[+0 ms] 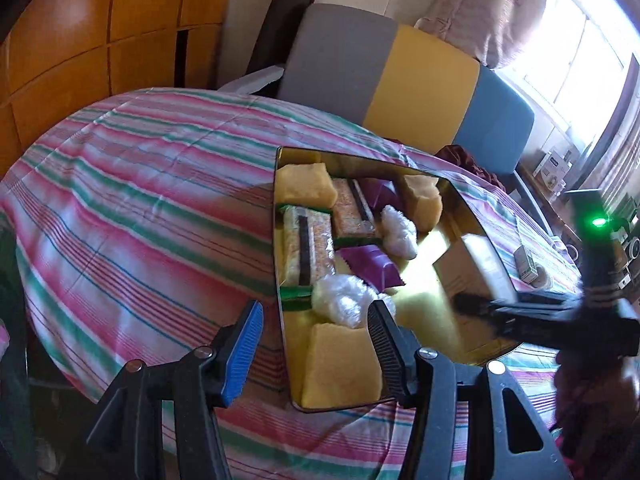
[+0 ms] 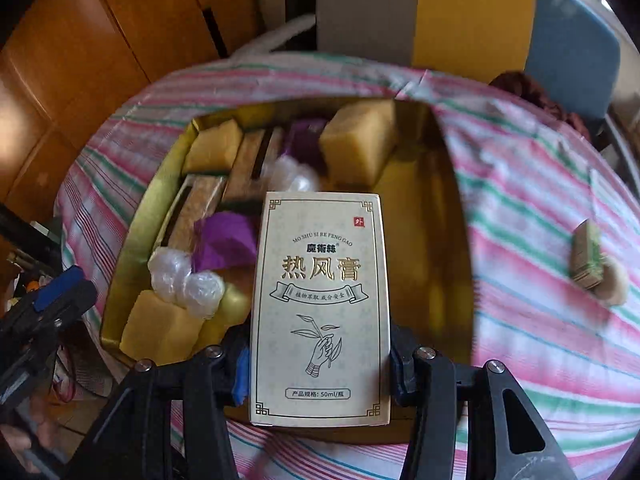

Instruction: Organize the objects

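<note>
Step in hand, by the look of it: setting the cream carton (image 2: 320, 280) down in the gold tray (image 2: 120, 292). Carton upright in the right gripper (image 2: 320, 360), jaws pinching its two long sides near the lower end. Hanging over the middle of the tray, not yet down. Left gripper (image 1: 315, 320) low at the tray's near left corner, jaws spread, nothing clamped, only tray rim and striped cloth (image 1: 140, 200) in the gap.

Left half of the tray already packed: yellow sponges (image 2: 360, 140), purple packets (image 2: 228, 240), clear wrapped balls (image 2: 200, 288), long packaged bars (image 2: 192, 216). Right half bare gold, so aim there.

Lower with the long side parallel to the right wall, close beside the purple packets, without pressing on the wrapped balls. Keep the pinch firm until settled on the tray floor, then ease the jaws apart and lift straight up. Mind the thin rim: probably quick to slide on the cloth if knocked. Steady it with the left gripper if needed.

Small green box (image 2: 586, 256) out on the surface to the right, well apart from the tray, likely a later pick.
</note>
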Motion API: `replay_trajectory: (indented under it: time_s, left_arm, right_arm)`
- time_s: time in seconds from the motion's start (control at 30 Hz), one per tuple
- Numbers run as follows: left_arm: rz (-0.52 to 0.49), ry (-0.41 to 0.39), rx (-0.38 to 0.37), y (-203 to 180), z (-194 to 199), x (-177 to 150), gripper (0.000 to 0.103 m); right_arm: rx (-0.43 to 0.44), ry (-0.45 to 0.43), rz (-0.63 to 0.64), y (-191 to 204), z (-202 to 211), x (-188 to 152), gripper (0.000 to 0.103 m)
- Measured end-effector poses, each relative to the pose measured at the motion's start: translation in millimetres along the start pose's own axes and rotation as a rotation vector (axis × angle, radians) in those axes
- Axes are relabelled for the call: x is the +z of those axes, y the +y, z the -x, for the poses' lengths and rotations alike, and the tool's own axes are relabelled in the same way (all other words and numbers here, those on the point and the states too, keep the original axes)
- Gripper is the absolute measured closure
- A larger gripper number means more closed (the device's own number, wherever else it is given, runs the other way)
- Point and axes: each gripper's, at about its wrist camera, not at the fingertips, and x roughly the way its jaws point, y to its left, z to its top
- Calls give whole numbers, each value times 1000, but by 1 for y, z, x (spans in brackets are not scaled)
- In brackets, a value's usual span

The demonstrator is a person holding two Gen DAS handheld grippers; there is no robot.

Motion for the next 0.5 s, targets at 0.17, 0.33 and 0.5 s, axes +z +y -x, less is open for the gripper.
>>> replay_trajectory:
  time_s: [0.17, 0.33, 0.5]
  left_arm:
    - [13, 14, 2, 7, -3, -4, 48]
    - [7, 11, 5, 7, -4, -4, 48]
    - [-7, 6, 9, 3, -2, -4, 48]
  right_arm:
    - [82, 85, -20, 23, -31, -8, 45]
    - [170, 89, -11, 34, -35, -21, 34]
    - [192, 50, -34, 28, -24, -27, 32]
